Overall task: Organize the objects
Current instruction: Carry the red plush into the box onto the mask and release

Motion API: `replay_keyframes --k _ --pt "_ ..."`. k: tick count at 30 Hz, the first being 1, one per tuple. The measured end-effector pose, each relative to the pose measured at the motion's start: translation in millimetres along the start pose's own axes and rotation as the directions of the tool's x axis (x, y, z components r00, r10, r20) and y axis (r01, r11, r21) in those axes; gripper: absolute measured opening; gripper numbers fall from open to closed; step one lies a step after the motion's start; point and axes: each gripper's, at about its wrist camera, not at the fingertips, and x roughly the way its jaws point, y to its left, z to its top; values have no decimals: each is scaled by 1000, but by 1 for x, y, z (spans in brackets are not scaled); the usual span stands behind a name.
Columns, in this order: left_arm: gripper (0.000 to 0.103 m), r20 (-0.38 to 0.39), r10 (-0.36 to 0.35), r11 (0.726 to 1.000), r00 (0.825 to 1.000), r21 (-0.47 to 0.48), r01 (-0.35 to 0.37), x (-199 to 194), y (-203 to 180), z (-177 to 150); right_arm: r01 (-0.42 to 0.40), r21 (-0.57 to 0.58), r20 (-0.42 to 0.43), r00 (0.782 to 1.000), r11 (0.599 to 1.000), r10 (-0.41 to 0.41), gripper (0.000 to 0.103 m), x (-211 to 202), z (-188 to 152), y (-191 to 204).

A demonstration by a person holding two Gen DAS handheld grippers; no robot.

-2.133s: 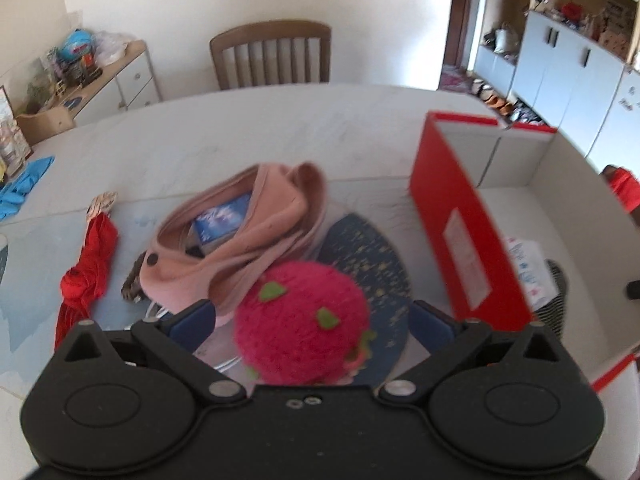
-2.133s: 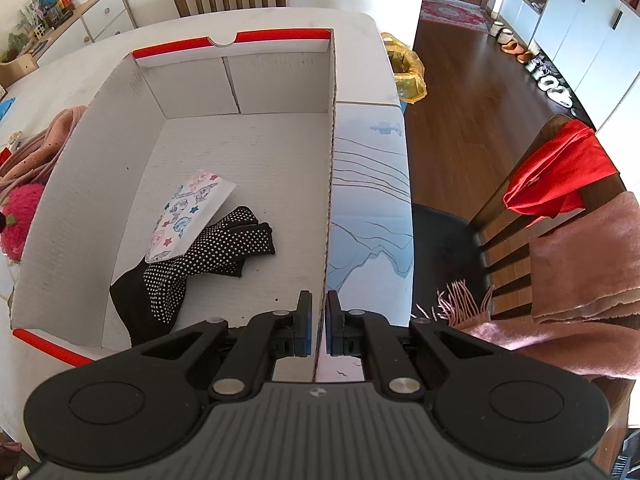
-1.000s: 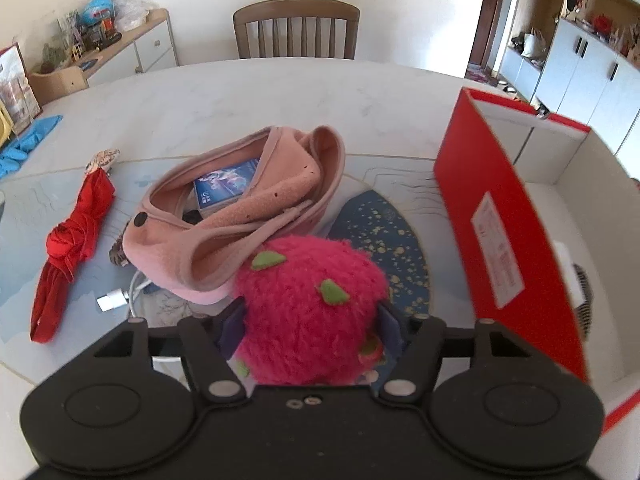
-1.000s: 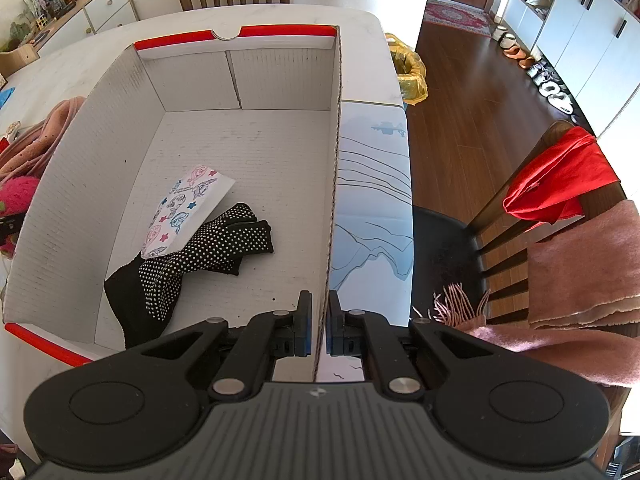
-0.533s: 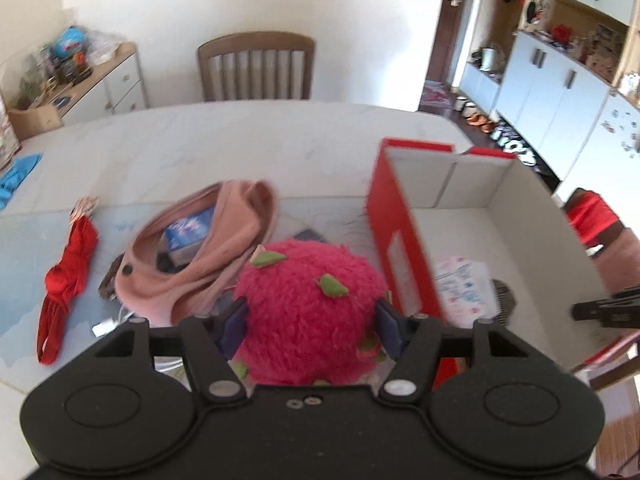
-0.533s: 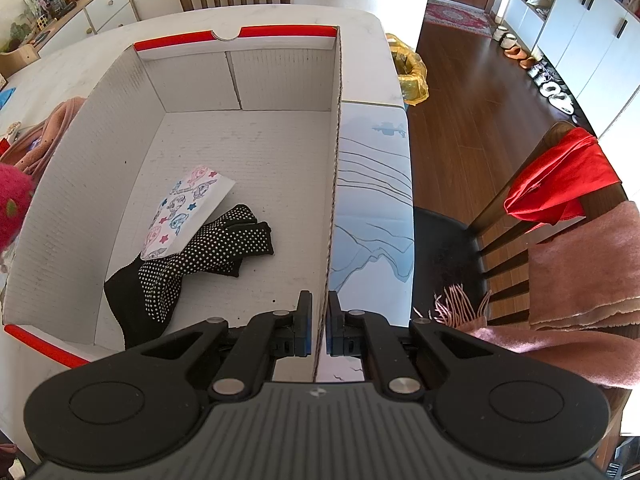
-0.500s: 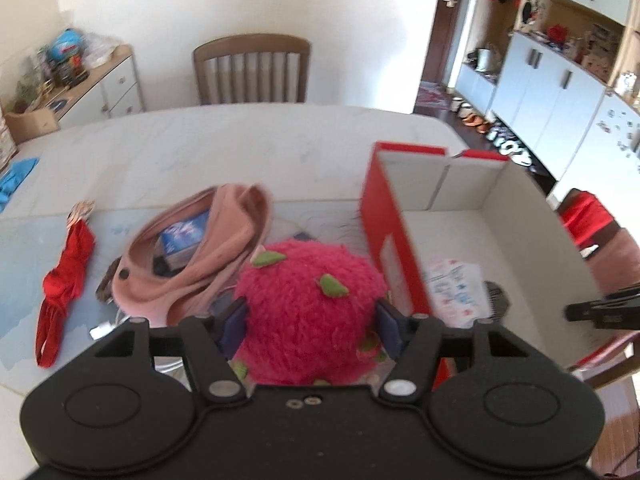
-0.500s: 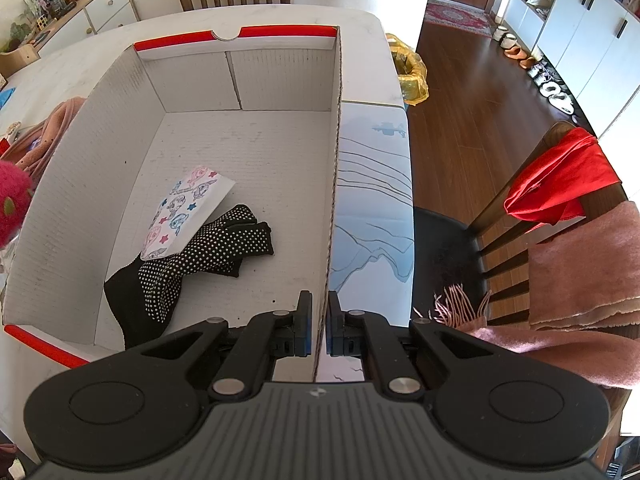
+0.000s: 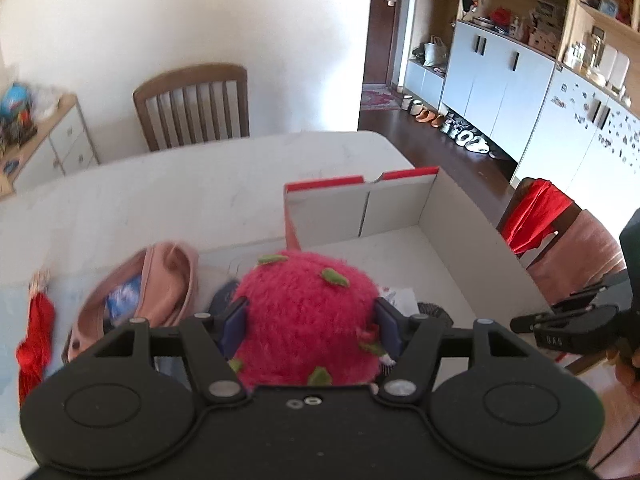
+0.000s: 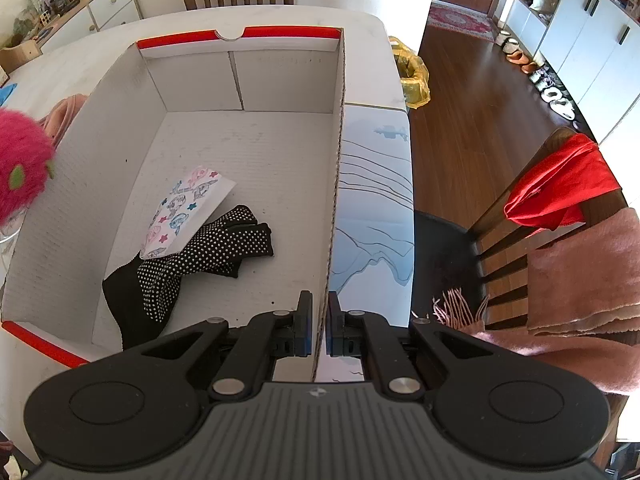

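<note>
Now | white marble table (image 9: 168,200) | left fingers (image 9: 236,320) grasping plush ball (image 9: 304,316) | right fingers (image 10: 304,332) clenched on box (image 10: 336,184) wall

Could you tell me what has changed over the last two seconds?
The left gripper closed on the pink plush ball and lifted it off the table toward the box. The right gripper stayed clamped on the box wall; the dotted gloves and patterned packet have not moved.
</note>
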Motion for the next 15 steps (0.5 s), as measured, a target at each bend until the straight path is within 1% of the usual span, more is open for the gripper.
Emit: replay_keyframes --k 4,10,15 --pt "60 42 31 999 999 41 -33 0 -11 13 2 -4 1 1000 1000 -2 5 0 0 1" --pt "56 64 31 996 997 83 -36 9 -19 20 3 -11 7 1000 1000 -3 5 -1 1 1" --pt "48 74 28 995 997 94 -35 11 -23 30 1 -17 9 1000 1000 -1 5 -2 0 1"
